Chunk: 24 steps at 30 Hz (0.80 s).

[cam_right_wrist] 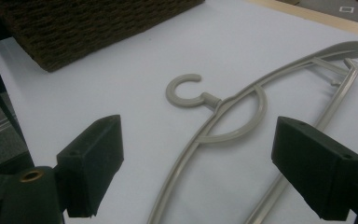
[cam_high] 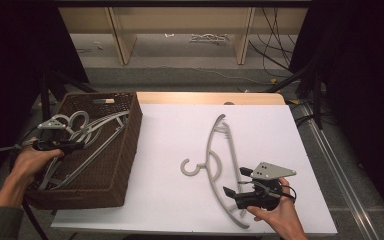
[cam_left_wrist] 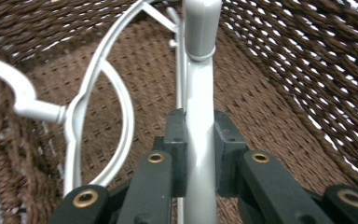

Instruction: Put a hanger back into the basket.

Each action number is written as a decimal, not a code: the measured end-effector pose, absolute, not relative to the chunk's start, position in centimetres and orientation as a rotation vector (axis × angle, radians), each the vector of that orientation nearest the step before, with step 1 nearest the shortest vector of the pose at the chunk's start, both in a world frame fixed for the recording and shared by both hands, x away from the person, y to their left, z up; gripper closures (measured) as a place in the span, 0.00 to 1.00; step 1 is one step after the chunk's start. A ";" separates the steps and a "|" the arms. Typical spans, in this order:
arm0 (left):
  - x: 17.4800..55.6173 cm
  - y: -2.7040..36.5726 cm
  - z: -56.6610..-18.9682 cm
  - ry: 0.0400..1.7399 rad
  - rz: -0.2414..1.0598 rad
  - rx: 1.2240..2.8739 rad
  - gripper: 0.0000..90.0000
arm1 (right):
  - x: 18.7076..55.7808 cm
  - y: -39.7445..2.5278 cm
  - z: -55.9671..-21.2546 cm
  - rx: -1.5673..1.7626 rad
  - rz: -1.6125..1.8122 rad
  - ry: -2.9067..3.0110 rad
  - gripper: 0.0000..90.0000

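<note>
White table (cam_high: 180,200) bears a wicker basket (cam_high: 125,150) and grey hanger (cam_high: 215,165).

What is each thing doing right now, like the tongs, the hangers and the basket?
Left tongs: shut on a grey hanger bar inside the basket.
Right tongs: open, above the table hanger.
Basket: upright, holding several hangers.
Basket hangers: piled in the basket.
Table hanger: lying flat on the white table, ungripped.

Dark room, perhaps wooden shelving (cam_high: 180,30).
</note>
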<state>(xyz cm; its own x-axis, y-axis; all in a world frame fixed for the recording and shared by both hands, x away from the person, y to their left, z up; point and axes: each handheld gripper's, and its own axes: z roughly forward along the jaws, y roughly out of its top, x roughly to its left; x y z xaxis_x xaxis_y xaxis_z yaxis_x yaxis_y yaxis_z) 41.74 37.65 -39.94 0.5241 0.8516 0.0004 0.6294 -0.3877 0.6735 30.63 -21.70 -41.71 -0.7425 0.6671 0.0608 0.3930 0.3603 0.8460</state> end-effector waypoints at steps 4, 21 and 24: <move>41.9 38.2 -40.5 1.277 0.494 2.080 0.85 | 30.7 -21.7 -41.7 0.937 1.329 2.334 0.20; 41.6 39.3 -41.2 1.566 0.689 1.901 0.51 | 30.8 -21.8 -42.1 0.950 1.317 2.348 0.20; 40.8 39.1 -40.2 1.549 0.734 1.844 0.46 | 30.9 -21.7 -42.1 0.959 1.316 2.344 0.20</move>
<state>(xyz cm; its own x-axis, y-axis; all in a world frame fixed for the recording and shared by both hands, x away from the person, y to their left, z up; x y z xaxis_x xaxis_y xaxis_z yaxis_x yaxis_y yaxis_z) 40.78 39.09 -40.19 0.1605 0.9867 0.0275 0.6458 -0.1260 0.7531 30.85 -21.69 -42.13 -0.7379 0.6713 0.0702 0.4095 0.3626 0.8371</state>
